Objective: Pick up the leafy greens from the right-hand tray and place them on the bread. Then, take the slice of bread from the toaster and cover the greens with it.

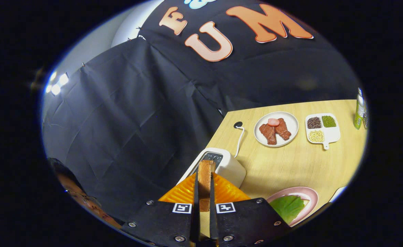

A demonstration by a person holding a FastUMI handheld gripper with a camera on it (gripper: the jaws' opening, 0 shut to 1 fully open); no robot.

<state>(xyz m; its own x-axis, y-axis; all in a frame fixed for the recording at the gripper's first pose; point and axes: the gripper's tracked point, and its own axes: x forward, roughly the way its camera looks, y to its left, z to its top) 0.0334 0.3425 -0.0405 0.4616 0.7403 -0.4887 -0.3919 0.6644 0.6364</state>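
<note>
The hand-held gripper (pixel 204 192) is clamped on a slice of bread (pixel 205 181), which stands on edge between the two fingers with both pressing on its flat faces. The slice is lifted above the white toaster (pixel 227 166), whose slot sits just ahead of the fingers at 12 o'clock. On the gripper body, two small square black-and-white coded markers flank the fingers; they carry no readable words.

The whole scene is tilted. A light wooden bench (pixel 290 164) carries everything. At 4 o'clock from the fingers, close by, a pink plate (pixel 309 197) holds a green leaf (pixel 287 206) lying flat on it. What is under the leaf cannot be told.

From the toaster, a white cord (pixel 240 140) runs toward 12 o'clock to a dark round hole in the bench. At 1 o'clock, farther off, a white round plate (pixel 276 129) holds two reddish-brown pieces of meat with a pink slice on top. Beside it at 2 o'clock, a white divided tray (pixel 322 129) with a short handle holds dark, green and pale beans in separate compartments. Beyond that stands a green bottle (pixel 359 113); its label is too small to read.

A person's head shows at 9 o'clock, low beside the gripper.
</note>
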